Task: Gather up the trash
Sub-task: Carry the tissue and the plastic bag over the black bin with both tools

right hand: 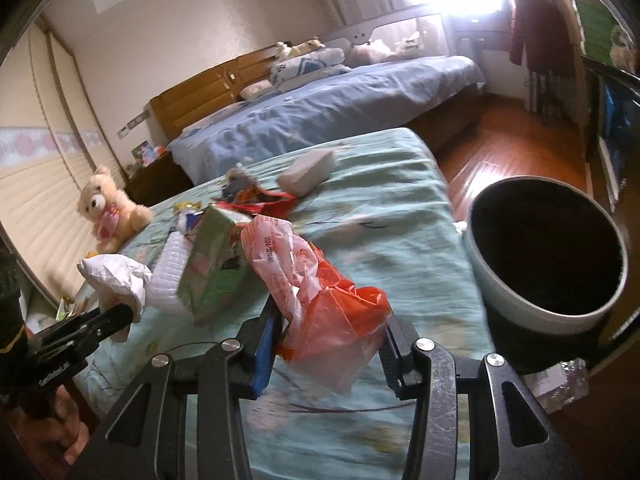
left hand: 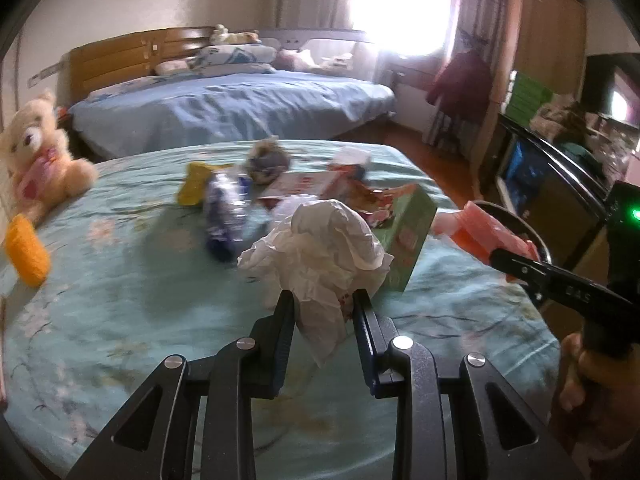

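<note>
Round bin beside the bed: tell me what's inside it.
The bin shows only a dark interior past its pale rim; no trash is visible in it. Its bottom is lost in shadow, so contents there cannot be told.

Crumpled paper wad (left hand: 320, 248): white. Plastic bag (right hand: 320, 304): orange-red with pale pink, red print. Carton (right hand: 218, 264): green. Bedspread (left hand: 140, 280): pale teal, blossom-branch pattern. Teddy bear (left hand: 38, 156): cream, pink front. Bin (right hand: 516, 304): pale outside, black inside. Far bed's cover (left hand: 240, 108): blue.

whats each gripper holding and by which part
Left gripper: crumpled white paper, by its lower end. Right gripper: orange plastic bag, around its bunched middle.
</note>
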`<state>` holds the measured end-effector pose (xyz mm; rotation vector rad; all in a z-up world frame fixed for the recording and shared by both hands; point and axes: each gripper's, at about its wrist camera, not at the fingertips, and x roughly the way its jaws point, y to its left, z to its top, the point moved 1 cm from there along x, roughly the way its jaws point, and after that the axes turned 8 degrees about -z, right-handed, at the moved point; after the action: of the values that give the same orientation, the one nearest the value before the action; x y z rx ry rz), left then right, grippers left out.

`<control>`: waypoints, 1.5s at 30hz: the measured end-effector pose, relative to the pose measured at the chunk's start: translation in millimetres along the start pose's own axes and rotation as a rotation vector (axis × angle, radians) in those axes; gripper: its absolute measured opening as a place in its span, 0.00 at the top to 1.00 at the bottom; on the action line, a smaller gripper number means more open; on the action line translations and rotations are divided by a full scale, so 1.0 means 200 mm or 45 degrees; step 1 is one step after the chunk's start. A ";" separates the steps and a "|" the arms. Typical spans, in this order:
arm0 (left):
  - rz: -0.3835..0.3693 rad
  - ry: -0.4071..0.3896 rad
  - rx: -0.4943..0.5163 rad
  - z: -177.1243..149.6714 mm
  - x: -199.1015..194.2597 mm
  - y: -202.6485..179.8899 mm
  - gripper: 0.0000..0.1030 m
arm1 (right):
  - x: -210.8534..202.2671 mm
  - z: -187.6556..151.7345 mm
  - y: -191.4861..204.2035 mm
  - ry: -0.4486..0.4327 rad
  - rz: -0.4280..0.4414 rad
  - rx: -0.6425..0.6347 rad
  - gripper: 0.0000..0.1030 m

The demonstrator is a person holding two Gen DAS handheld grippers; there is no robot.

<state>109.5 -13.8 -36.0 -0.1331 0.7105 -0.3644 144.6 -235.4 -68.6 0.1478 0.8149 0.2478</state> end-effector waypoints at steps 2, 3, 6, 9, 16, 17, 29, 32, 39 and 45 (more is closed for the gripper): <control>-0.022 0.011 0.025 0.01 0.02 -0.04 0.73 | -0.01 0.00 -0.05 -0.005 -0.018 0.023 0.57; -0.034 0.015 0.044 0.02 0.03 -0.07 0.73 | -0.02 0.00 -0.08 -0.006 -0.026 0.030 0.57; -0.066 0.027 0.085 0.03 0.05 -0.13 0.73 | -0.03 0.00 -0.15 -0.008 -0.047 0.058 0.57; -0.093 0.043 0.116 0.06 0.10 -0.18 0.73 | -0.05 0.00 -0.22 -0.014 -0.070 0.084 0.57; -0.146 0.082 0.186 0.13 0.25 -0.27 0.73 | -0.08 0.01 -0.39 -0.031 -0.120 0.140 0.57; -0.155 0.090 0.190 0.14 0.28 -0.28 0.73 | -0.08 0.01 -0.41 -0.033 -0.129 0.146 0.57; -0.222 0.150 0.264 0.30 0.54 -0.41 0.73 | -0.06 0.06 -0.63 -0.020 -0.227 0.204 0.57; -0.240 0.159 0.281 0.33 0.60 -0.46 0.73 | -0.06 0.08 -0.69 -0.020 -0.251 0.207 0.57; -0.287 0.197 0.302 0.39 0.73 -0.51 0.72 | -0.03 0.13 -0.79 -0.003 -0.301 0.215 0.56; -0.309 0.233 0.309 0.45 0.86 -0.54 0.72 | 0.00 0.14 -0.87 0.016 -0.320 0.229 0.56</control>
<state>258.9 -178.6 -46.8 0.0457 0.8265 -0.6981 193.8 -402.7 -88.0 0.2106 0.8589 -0.0622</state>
